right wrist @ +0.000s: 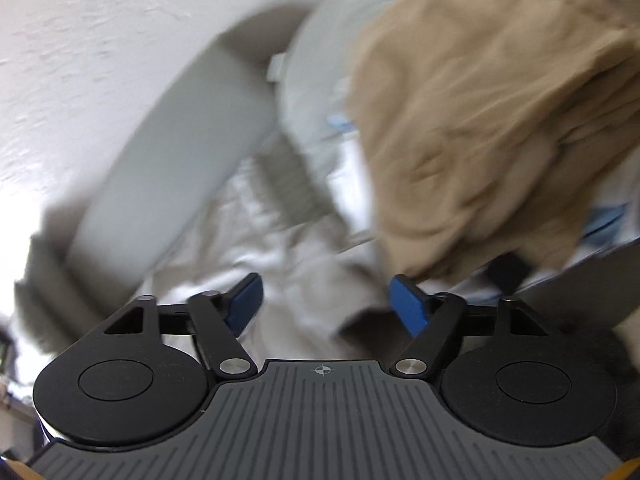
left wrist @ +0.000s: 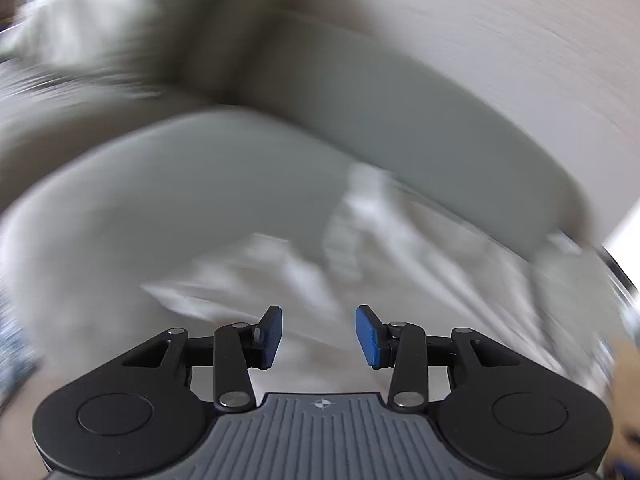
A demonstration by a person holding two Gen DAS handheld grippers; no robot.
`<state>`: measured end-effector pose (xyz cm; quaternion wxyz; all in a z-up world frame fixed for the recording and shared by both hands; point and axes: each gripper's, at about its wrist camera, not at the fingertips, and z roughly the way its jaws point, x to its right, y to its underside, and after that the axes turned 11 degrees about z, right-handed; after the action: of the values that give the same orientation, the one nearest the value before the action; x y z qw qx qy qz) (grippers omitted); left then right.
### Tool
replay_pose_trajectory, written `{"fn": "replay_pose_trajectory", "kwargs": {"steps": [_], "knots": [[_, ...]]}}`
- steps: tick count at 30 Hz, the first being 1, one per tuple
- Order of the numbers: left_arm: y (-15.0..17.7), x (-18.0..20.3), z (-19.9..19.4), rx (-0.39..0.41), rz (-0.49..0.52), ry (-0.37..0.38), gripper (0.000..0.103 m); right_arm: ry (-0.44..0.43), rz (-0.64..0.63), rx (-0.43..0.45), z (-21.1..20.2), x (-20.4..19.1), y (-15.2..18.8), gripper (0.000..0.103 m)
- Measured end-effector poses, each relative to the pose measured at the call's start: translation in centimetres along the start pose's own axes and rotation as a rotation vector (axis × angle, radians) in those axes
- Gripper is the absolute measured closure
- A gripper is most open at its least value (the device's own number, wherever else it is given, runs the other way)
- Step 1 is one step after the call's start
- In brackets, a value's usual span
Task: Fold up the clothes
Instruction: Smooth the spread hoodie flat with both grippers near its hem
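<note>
Both views are blurred by motion. In the right wrist view a crumpled tan garment [right wrist: 480, 120] hangs at the upper right, its lower edge just above my right gripper's [right wrist: 326, 304] right fingertip [right wrist: 408, 304]. The right gripper is open and holds nothing. Pale rumpled cloth [right wrist: 288, 264] lies below it. In the left wrist view my left gripper [left wrist: 319, 336] is open and empty above pale rumpled cloth [left wrist: 280, 272]. A sliver of tan [left wrist: 628, 364] shows at that view's right edge.
A grey-green sofa cushion [left wrist: 180, 184] and backrest [left wrist: 400, 120] fill the left wrist view, with a white wall [left wrist: 520, 20] behind. The right wrist view shows a grey sofa arm [right wrist: 180, 140], a textured white wall [right wrist: 80, 40] and a dark surface [right wrist: 580, 284] at right.
</note>
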<state>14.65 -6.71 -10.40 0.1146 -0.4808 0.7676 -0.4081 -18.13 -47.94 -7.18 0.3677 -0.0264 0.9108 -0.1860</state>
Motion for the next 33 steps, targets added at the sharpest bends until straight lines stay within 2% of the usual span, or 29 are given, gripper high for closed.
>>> {"fn": "replay_pose_trajectory", "kwargs": {"steps": [1, 3, 5, 6, 8, 10, 11, 14, 15, 16, 19, 22, 26, 29, 31, 33], "knots": [[0.6, 1.9, 0.8, -0.017, 0.036, 0.054, 0.064, 0.003, 0.016, -0.004, 0.3, 0.2, -0.1, 0.041], [1.8, 5.6, 2.7, -0.058, 0.104, 0.125, 0.064, 0.009, 0.048, -0.012, 0.9, 0.5, -0.2, 0.043], [3.0, 8.5, 4.0, -0.073, 0.183, 0.144, 0.064, 0.016, 0.079, -0.019, 1.5, 0.9, -0.3, 0.045], [4.1, 9.3, 4.5, -0.066, 0.221, 0.141, 0.064, 0.019, 0.095, -0.023, 1.8, 1.1, -0.4, 0.049], [5.5, 10.2, 5.3, -0.08, 0.28, 0.143, 0.064, 0.018, 0.071, -0.02, 2.1, 0.6, -0.5, 0.054], [6.8, 9.5, 6.3, -0.139, 0.286, 0.148, 0.064, -0.013, -0.002, -0.011, 2.1, -0.5, -0.5, 0.07], [7.3, 9.1, 6.5, -0.166, 0.283, 0.148, 0.063, -0.021, -0.042, -0.016, 2.0, -1.2, -0.6, 0.071], [7.7, 8.2, 6.9, -0.167, 0.277, 0.16, 0.061, -0.006, -0.139, -0.048, 2.0, -3.2, -1.0, 0.07], [7.6, 8.0, 7.0, -0.17, 0.269, 0.164, 0.06, 0.004, -0.172, -0.064, 2.3, -3.8, -1.3, 0.058], [7.6, 7.8, 7.1, -0.171, 0.258, 0.169, 0.06, 0.028, -0.202, -0.084, 2.9, -4.2, -1.5, 0.052], [7.6, 7.4, 7.1, -0.172, 0.229, 0.18, 0.06, 0.143, -0.292, -0.118, 5.7, -4.9, -2.1, 0.058], [7.6, 7.3, 7.0, -0.17, 0.216, 0.187, 0.06, 0.25, -0.395, -0.15, 7.8, -5.2, -2.2, 0.076], [7.6, 7.2, 7.1, -0.169, 0.208, 0.191, 0.059, 0.343, -0.518, -0.198, 9.2, -5.7, -1.7, 0.074], [7.6, 7.2, 7.1, -0.169, 0.205, 0.192, 0.059, 0.381, -0.601, -0.2, 9.7, -6.1, -0.9, 0.067], [7.6, 7.2, 7.1, -0.167, 0.203, 0.194, 0.059, 0.4, -0.627, -0.212, 10.5, -6.2, -0.3, 0.055], [7.7, 7.1, 7.1, -0.165, 0.203, 0.196, 0.059, 0.413, -0.628, -0.199, 11.1, -6.2, 0.0, 0.053]]}}
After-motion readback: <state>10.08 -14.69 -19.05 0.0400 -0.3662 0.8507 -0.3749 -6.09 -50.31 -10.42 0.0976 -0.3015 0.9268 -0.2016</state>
